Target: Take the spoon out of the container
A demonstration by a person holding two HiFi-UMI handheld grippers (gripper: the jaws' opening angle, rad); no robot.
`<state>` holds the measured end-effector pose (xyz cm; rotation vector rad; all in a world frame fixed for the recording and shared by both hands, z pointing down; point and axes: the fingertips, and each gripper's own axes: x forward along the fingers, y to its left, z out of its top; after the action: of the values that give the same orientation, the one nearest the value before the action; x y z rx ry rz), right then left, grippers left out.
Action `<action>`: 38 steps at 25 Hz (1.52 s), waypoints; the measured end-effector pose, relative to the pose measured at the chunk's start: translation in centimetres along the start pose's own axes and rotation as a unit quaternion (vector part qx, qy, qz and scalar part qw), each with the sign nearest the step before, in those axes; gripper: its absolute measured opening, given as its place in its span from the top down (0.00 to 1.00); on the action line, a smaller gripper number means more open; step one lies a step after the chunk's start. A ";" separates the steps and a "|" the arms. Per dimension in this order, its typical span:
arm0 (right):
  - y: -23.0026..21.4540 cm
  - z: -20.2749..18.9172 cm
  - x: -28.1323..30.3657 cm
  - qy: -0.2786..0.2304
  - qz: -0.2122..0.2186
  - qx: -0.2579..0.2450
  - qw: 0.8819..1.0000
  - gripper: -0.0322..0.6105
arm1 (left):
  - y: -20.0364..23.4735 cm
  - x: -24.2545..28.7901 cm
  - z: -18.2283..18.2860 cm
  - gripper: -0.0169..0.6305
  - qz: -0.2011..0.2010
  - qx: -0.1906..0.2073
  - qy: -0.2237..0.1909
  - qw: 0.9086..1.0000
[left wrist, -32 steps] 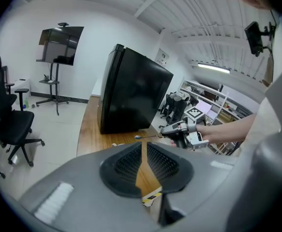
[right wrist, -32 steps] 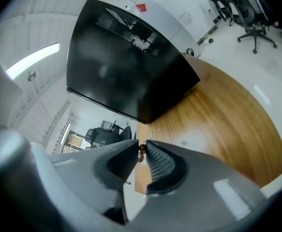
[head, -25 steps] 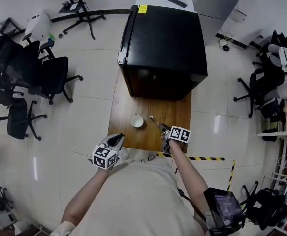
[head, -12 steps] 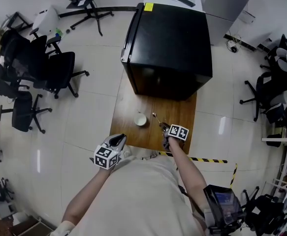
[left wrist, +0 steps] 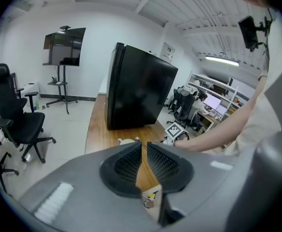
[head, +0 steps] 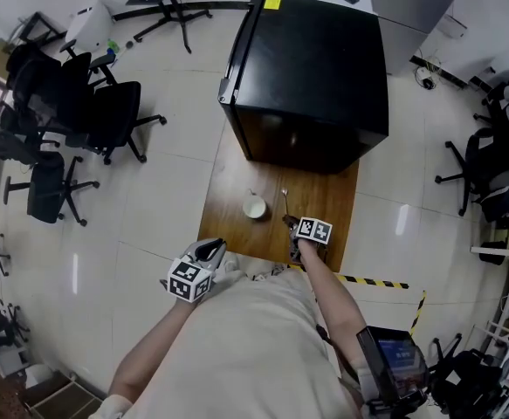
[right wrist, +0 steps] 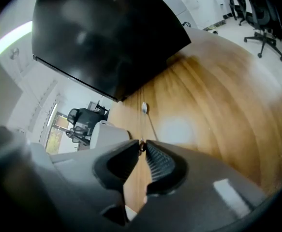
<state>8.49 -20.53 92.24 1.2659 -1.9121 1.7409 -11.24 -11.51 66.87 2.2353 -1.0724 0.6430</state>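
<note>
A metal spoon (head: 285, 202) is out of the white container (head: 254, 207), just right of it and low over the wooden table (head: 328, 201). My right gripper (head: 291, 223) is shut on the near end of the spoon's handle. In the right gripper view the spoon (right wrist: 147, 120) runs straight ahead from the right gripper (right wrist: 143, 144), with the container (right wrist: 107, 133) on the left. My left gripper (head: 209, 248) hangs at the table's near left edge. In its own view the left gripper (left wrist: 144, 145) is shut with nothing in it, and the container (left wrist: 126, 141) shows beyond.
A black fridge (head: 311, 68) fills the far half of the table. Black office chairs (head: 79, 120) stand on the floor to the left. Yellow-black tape (head: 367, 281) marks the floor at the table's near right corner.
The spoon in my right gripper has swung from pointing up-left to pointing straight away, its bowl further from the container. The left gripper has stayed put.
</note>
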 end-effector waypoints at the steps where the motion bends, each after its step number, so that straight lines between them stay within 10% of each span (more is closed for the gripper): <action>1: 0.0 -0.3 0.3 0.004 0.000 0.000 1.000 0.88 | 0.2 -0.2 -0.1 0.92 0.002 0.000 0.002 1.000; 20: 0.9 -2.6 -0.5 0.014 -0.070 -0.075 0.995 0.74 | 1.4 -1.7 -0.3 0.92 -0.028 0.006 0.000 1.000; 38: 15.5 0.1 -11.4 -0.141 -0.096 -0.246 0.954 0.74 | 5.6 -5.4 0.5 0.92 -0.088 -0.007 -0.063 0.994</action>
<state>3.86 -17.42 73.79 1.4875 -2.1072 0.9399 -18.69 -11.86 64.72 2.3516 -0.9219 0.4247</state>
